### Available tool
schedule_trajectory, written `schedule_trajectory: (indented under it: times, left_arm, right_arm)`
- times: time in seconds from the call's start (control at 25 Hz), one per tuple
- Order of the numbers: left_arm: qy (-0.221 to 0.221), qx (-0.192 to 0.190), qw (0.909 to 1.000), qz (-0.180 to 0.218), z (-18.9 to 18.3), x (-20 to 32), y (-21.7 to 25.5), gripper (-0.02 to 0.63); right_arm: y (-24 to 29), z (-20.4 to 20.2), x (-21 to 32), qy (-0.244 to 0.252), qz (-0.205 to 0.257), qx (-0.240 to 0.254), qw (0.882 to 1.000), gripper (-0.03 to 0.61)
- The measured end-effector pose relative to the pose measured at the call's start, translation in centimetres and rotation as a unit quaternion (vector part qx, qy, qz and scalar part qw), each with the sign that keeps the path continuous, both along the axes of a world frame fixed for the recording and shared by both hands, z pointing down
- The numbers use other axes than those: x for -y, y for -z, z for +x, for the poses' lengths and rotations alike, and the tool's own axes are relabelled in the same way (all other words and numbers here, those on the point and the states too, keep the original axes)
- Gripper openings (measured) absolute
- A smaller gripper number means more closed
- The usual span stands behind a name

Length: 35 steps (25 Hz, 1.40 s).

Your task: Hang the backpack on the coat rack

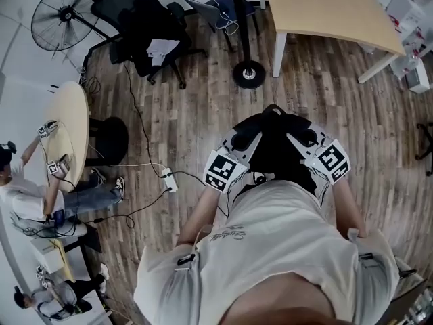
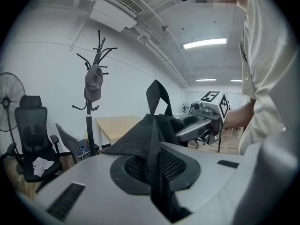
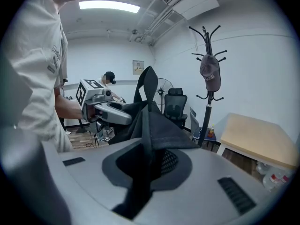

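- Backpack (image 1: 274, 147): soft, floppy, probably light.
- Left hand-held gripper (image 2: 157, 165) and right hand-held gripper (image 3: 147, 168) both pinch its fabric.
- Top loop (image 2: 157, 95) best for coat rack (image 2: 89, 121) hook.

Bare wood floor (image 1: 203, 114) lies open up to the coat rack (image 1: 249, 73). Office chair (image 1: 145, 26) crowds its left, surface (image 1: 325, 5) its right. 1 cap (image 2: 93, 82) occupies a hook; the other hooks are free. Power strip (image 1: 169, 179) and cables lie on the floor at left.
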<state>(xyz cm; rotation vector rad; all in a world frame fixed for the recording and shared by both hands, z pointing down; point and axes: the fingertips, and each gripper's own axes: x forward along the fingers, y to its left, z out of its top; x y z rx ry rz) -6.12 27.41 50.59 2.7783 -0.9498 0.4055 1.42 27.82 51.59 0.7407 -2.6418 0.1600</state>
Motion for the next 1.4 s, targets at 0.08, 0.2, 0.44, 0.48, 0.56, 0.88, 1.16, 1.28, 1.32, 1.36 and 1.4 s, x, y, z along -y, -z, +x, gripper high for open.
schedule_trajectory:
  times: [0.08,0.2,0.44,0.48,0.56,0.88,1.16,1.28,1.32,1.36,1.4]
  left_arm:
    - [0.004,0.004,1.0,-0.005,0.3,1.1,-0.3,0.043]
    - [0.01,0.011,0.9998,-0.013,0.4,3.0,-0.8,0.043]
    - [0.03,0.022,0.999,-0.023,0.5,8.2,-0.7,0.043]
    - [0.034,0.023,0.9989,-0.022,0.6,9.1,-0.7,0.043]
    - [0.042,0.026,0.9986,-0.021,0.9,11.0,-0.6,0.043]
    - [0.067,0.034,0.9972,-0.002,2.8,18.4,0.6,0.043]
    - [0.077,0.039,0.9963,0.007,5.1,23.8,1.2,0.044]
    - [0.085,0.035,0.9957,0.006,5.8,25.1,1.0,0.044]
    - [0.087,0.035,0.9956,0.004,6.1,25.5,0.9,0.044]
    - [0.089,0.035,0.9954,0.003,6.3,25.8,0.8,0.044]
    - [0.09,0.035,0.9954,0.001,6.4,26.2,0.8,0.043]
  right_arm:
    - [-0.4,0.3,1.2,0.005,-0.006,0.002,1.0,0.029]
    - [-1.1,0.4,3.1,0.011,-0.013,0.005,1.0,0.029]
    - [-1.3,0.4,8.5,0.024,-0.012,0.02,0.999,0.029]
    - [-1.3,0.5,9.4,0.028,-0.009,0.02,0.999,0.029]
    - [-1.2,0.7,11.4,0.037,-0.001,0.022,0.999,0.029]
    - [-0.2,2.5,19.0,0.072,0.027,0.024,0.997,0.029]
    - [0.5,4.8,24.4,0.082,0.04,0.024,0.996,0.029]
    - [0.4,5.5,25.7,0.079,0.039,0.023,0.996,0.029]
    - [0.3,5.7,26.1,0.079,0.039,0.021,0.996,0.029]
    - [0.3,5.9,26.5,0.08,0.038,0.019,0.996,0.029]
    - [0.2,6.1,26.9,0.081,0.037,0.017,0.996,0.029]
